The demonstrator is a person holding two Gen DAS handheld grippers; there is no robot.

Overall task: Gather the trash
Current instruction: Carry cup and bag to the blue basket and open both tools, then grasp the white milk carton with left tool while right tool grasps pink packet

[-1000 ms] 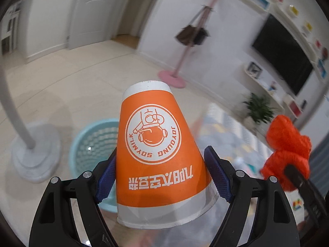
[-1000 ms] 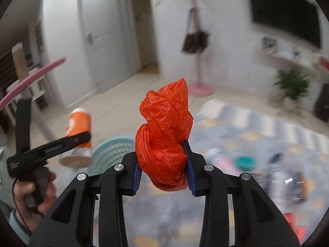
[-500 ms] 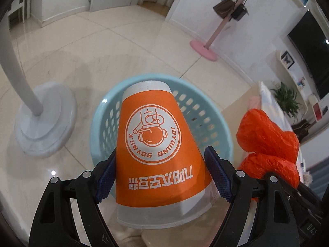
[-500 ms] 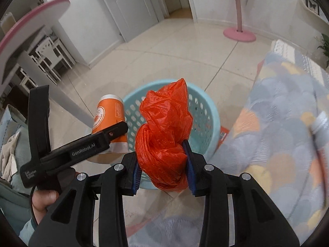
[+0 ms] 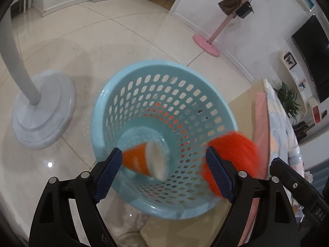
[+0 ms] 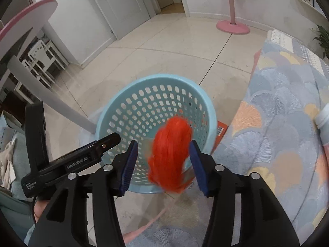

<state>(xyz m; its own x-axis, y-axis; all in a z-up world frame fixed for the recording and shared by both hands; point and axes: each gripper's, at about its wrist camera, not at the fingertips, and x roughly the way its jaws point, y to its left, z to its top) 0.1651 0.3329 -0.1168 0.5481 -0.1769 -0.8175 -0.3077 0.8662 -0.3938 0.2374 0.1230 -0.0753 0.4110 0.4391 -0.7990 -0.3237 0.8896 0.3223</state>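
Observation:
A light blue perforated basket (image 5: 115, 94) stands on the tile floor below both grippers; it also shows in the right wrist view (image 6: 127, 107). My left gripper (image 5: 164, 170) is open above it. The orange paper cup (image 5: 144, 160) is blurred, falling inside the basket. My right gripper (image 6: 163, 164) is open over the basket's near rim. The red plastic bag (image 6: 171, 152) is blurred between the pads, dropping free; it also shows in the left wrist view (image 5: 234, 154). The left gripper's body (image 6: 82, 160) shows at the left of the right wrist view.
A white stand base (image 5: 43, 111) sits left of the basket. A patterned rug (image 6: 277, 123) lies to the right, with an orange box (image 6: 221, 129) by the basket. A pink coat stand (image 5: 207, 45) stands at the far wall.
Both grippers opened above the basket. The cup left the left gripper and is falling into the basket. The red bag slipped from the right gripper and is falling.

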